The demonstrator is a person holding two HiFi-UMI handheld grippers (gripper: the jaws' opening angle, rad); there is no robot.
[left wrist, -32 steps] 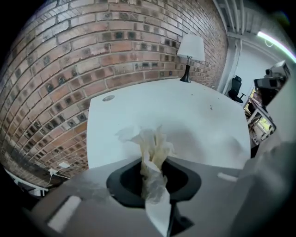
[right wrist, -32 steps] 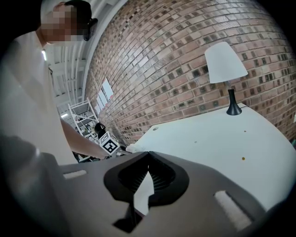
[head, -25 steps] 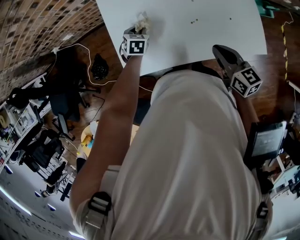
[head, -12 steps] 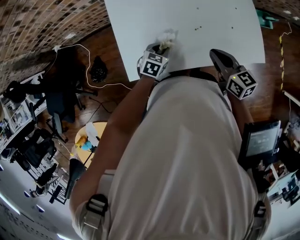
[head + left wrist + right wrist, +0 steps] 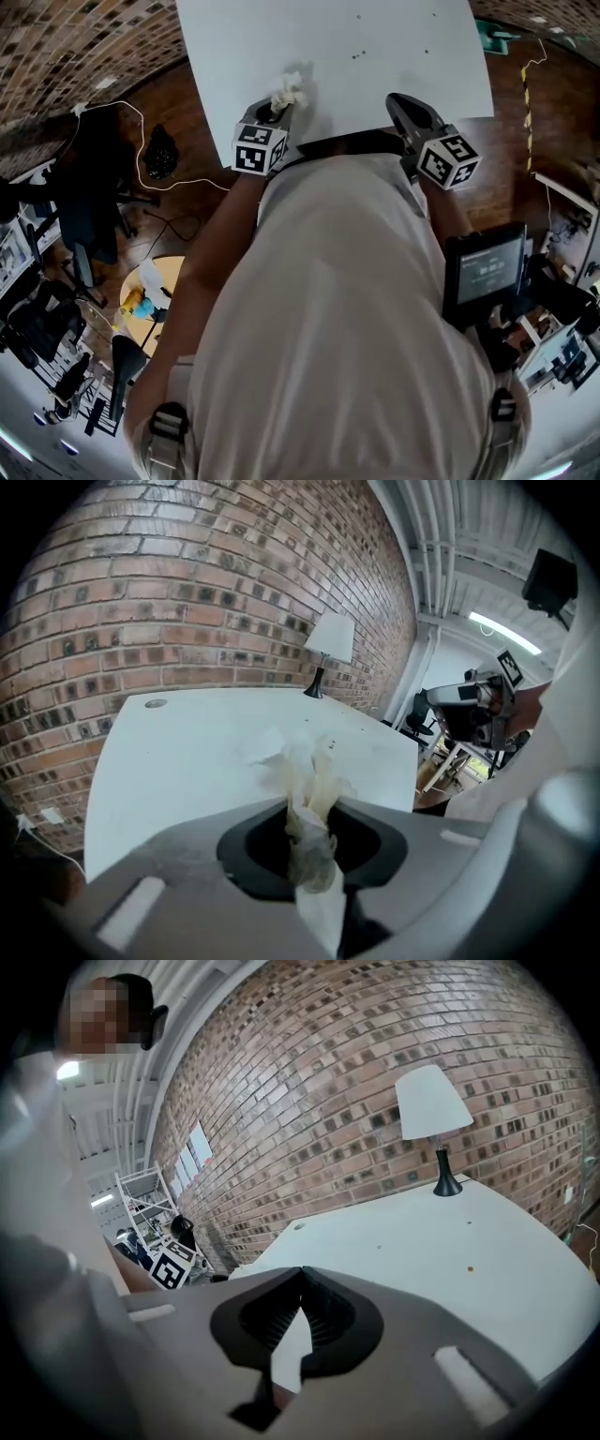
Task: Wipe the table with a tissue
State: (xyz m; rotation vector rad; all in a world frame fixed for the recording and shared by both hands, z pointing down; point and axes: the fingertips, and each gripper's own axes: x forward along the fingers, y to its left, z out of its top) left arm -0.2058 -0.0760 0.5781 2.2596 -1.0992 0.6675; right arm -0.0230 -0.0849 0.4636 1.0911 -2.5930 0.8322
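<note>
The crumpled, stained white tissue (image 5: 309, 803) is pinched between the jaws of my left gripper (image 5: 305, 761), and its loose end fans out over the white table (image 5: 178, 752). In the head view the tissue (image 5: 288, 92) hangs from the left gripper (image 5: 278, 106) just above the table's (image 5: 375, 84) near edge, left of the middle. My right gripper (image 5: 398, 99) hovers over the near edge further right. Its jaws (image 5: 302, 1271) are shut and hold nothing. A few small dark specks (image 5: 356, 54) lie on the table beyond both grippers.
A table lamp (image 5: 433, 1105) stands at the table's far end against the brick wall (image 5: 216, 602). Left of the table, the wooden floor holds a white cable (image 5: 141, 122), a dark office chair (image 5: 89, 216) and a round yellow stool (image 5: 155, 281). A screen (image 5: 483, 270) stands at my right.
My left gripper has drawn the tissue back across the table towards the near edge and lifted it a little. The right gripper has stayed where it was.
</note>
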